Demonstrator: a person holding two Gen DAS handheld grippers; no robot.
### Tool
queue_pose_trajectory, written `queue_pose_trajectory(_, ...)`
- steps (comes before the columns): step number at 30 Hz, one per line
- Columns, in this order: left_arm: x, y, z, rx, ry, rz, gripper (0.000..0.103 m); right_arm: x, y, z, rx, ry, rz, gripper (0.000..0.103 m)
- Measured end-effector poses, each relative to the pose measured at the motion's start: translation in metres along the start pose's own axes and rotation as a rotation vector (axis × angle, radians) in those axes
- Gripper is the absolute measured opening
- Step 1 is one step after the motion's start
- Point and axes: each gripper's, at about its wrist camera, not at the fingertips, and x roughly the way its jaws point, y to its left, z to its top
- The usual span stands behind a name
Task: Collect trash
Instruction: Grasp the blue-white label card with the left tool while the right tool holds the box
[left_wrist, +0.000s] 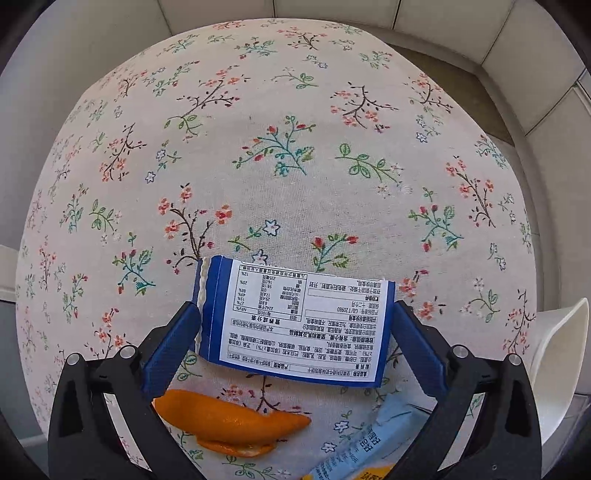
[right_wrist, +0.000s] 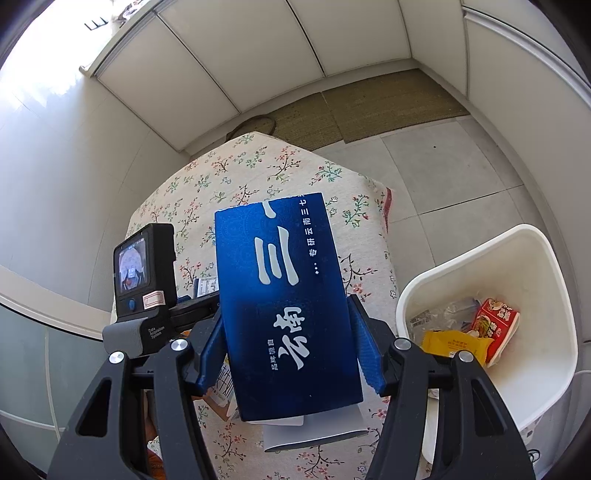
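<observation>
The blue box (right_wrist: 284, 306) is clamped between the right gripper's (right_wrist: 286, 347) fingers, lifted off the table (right_wrist: 236, 170), with the white bin (right_wrist: 491, 240) at its 3 o'clock. The bin already contains a red cup, a yellow packet and clear film, so some trash is collected. The left gripper (left_wrist: 293, 332) grips a blue wrapper (left_wrist: 295, 321) by its two ends, fingers pressed against it. At its 6 o'clock an orange peel (left_wrist: 229, 421) and a light-blue wrapper (left_wrist: 373, 439) lie on the cloth, not yet collected.

Left claw (left_wrist: 295, 332) and right claw (right_wrist: 286, 343) each clamped on something
</observation>
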Motion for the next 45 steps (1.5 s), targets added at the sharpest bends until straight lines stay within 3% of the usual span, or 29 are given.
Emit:
queue_pose_trajectory(2,-0.003,0.004,-0.001,-0.008,-0.014,-0.018,0.096,0.000,0.000,0.001,0.005,0.001,0.002,0.059)
queue_pose_trajectory(4,-0.011,0.009,-0.003,-0.002,-0.054,-0.024,0.087,0.000,0.002,0.001,0.002,-0.002,0.010,0.059)
queue_pose_trajectory(5,-0.023,0.010,-0.012,0.006,-0.075,-0.015,0.076,0.001,0.003,0.001,-0.002,-0.004,0.012,0.059)
queue_pose_trajectory(6,-0.027,0.012,-0.012,0.013,-0.088,-0.010,0.044,0.001,0.005,0.001,-0.007,-0.006,0.014,0.059)
queue_pose_trajectory(9,-0.035,0.021,-0.013,-0.015,-0.081,-0.046,0.041,0.001,0.010,-0.001,-0.021,-0.007,0.024,0.059)
queue_pose_trajectory(14,-0.041,0.054,-0.018,-0.061,-0.103,-0.073,0.027,0.004,0.019,-0.004,-0.033,-0.005,0.028,0.059)
queue_pose_trajectory(18,-0.064,0.088,-0.027,-0.116,-0.111,-0.089,0.027,0.003,0.025,-0.005,-0.048,-0.007,0.038,0.059)
queue_pose_trajectory(20,-0.064,0.100,-0.025,-0.106,-0.070,-0.122,0.028,0.003,0.028,-0.005,-0.055,-0.007,0.046,0.059)
queue_pose_trajectory(21,-0.062,0.103,-0.024,-0.079,-0.038,-0.145,0.045,0.004,0.029,-0.005,-0.056,-0.006,0.050,0.059)
queue_pose_trajectory(22,-0.063,0.102,-0.026,-0.043,-0.018,-0.158,0.076,0.004,0.030,-0.005,-0.057,-0.005,0.053,0.059)
queue_pose_trajectory(24,-0.068,0.092,-0.028,0.139,-0.016,-0.153,0.092,0.003,0.031,-0.005,-0.058,-0.009,0.053,0.059)
queue_pose_trajectory(27,-0.081,0.067,-0.033,0.500,-0.028,-0.037,0.092,0.000,0.032,-0.003,-0.062,-0.026,0.046,0.059)
queue_pose_trajectory(32,-0.079,0.036,-0.038,0.916,0.016,0.079,0.094,0.004,0.029,-0.001,-0.055,-0.027,0.023,0.059)
queue_pose_trajectory(40,-0.040,0.025,-0.043,1.122,0.155,0.038,0.094,0.009,0.032,0.003,-0.063,-0.023,-0.002,0.059)
queue_pose_trajectory(43,-0.020,0.027,-0.033,1.105,0.186,0.038,0.094,0.011,0.032,0.004,-0.062,-0.017,-0.006,0.059)
queue_pose_trajectory(45,-0.010,0.033,-0.023,1.039,0.204,-0.015,0.094,0.013,0.031,0.004,-0.063,-0.011,-0.011,0.059)
